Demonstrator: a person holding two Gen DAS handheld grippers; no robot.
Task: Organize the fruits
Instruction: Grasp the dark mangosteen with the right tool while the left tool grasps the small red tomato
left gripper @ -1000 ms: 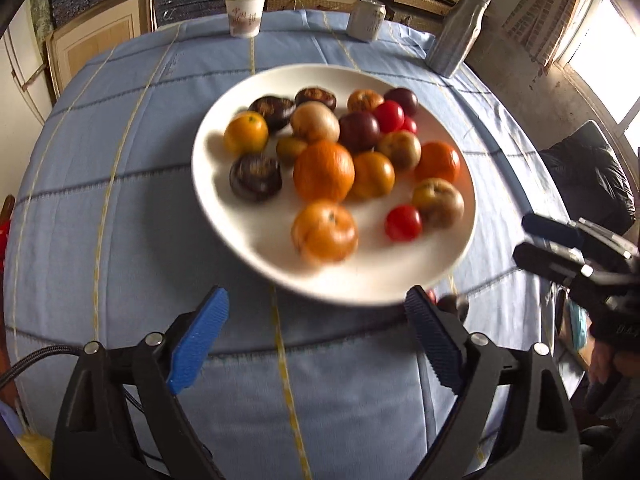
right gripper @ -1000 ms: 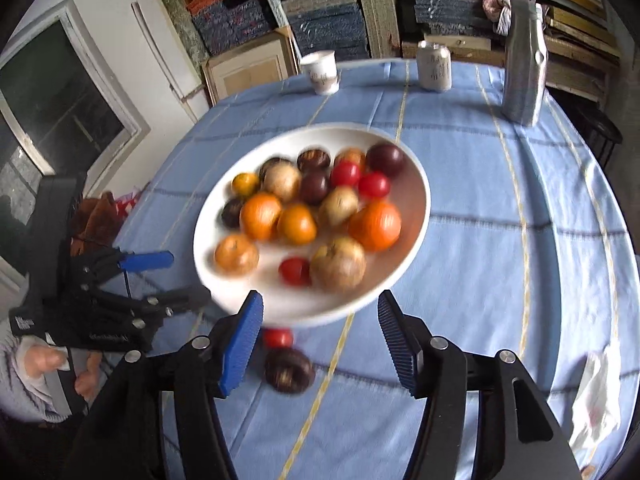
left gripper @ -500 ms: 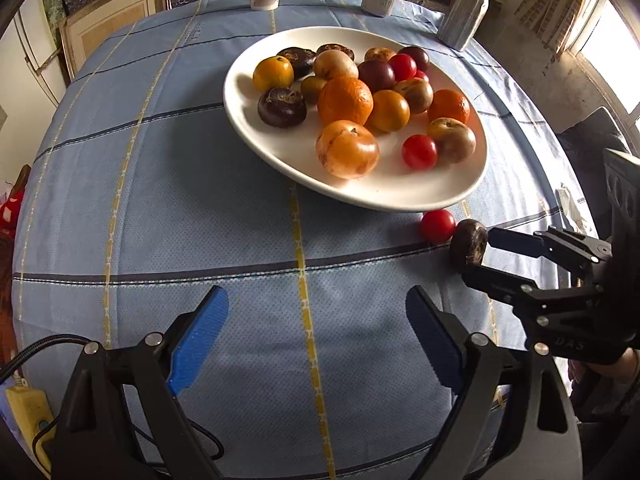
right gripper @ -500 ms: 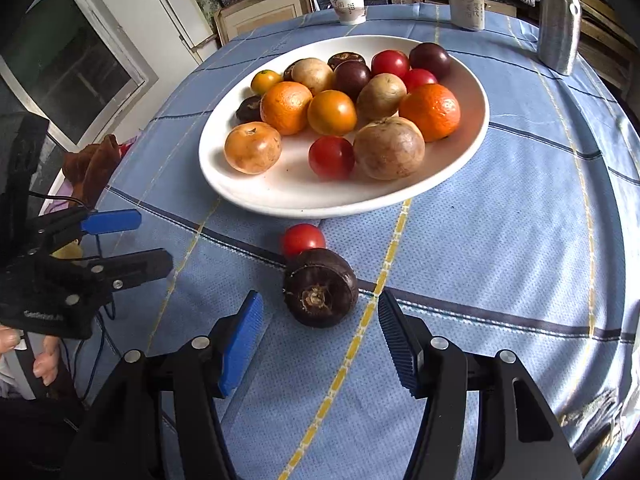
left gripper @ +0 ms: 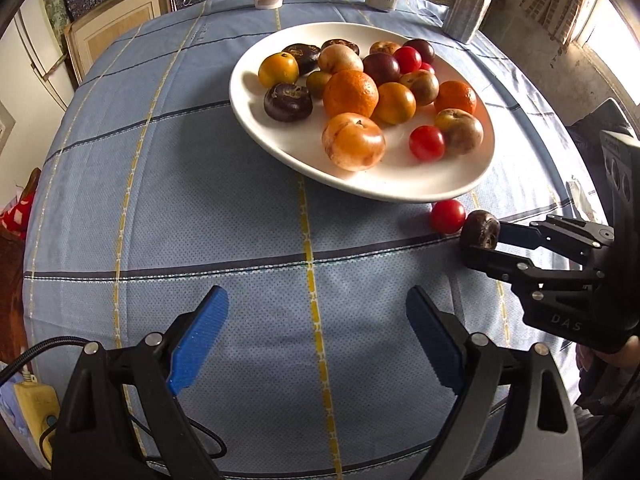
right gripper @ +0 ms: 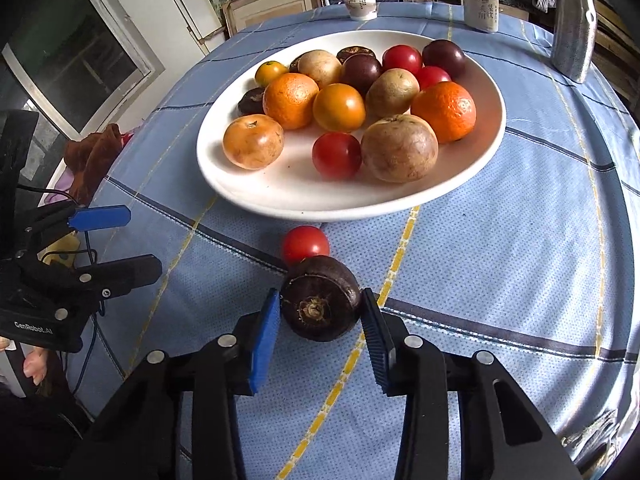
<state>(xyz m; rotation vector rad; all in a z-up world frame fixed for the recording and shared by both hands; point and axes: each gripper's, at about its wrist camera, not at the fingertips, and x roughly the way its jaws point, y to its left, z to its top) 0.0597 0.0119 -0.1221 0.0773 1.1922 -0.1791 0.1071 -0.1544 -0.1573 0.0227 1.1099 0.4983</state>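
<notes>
- While the left gripper (left gripper: 316, 340) hangs wide, nothing between its blue pads, over bare blue tablecloth (left gripper: 200, 208), left wrist view shows the right gripper (left gripper: 486, 242) at the dark round fruit (left gripper: 480, 229), off the white plate (left gripper: 304, 148), touching or just beside a loose red tomato (left gripper: 448, 216).
- Step, my read: picking up a stray fruit to put on the plate with the others.
- Right wrist view: right gripper (right gripper: 320, 314) jaws closing, pads right at the dark round fruit (right gripper: 320, 298) flanks; firm contact unclear, reads as not yet clamped.
- Fruit sits on the cloth, near the plate (right gripper: 280, 196) rim, red tomato (right gripper: 305, 243) touching behind.
- Squat, flattened shape; stem scar faces the camera, short axis roughly along the fingers.
- Next calls for: finish the squeeze, lift clear of the tomato, carry over the rim to a free patch.
</notes>
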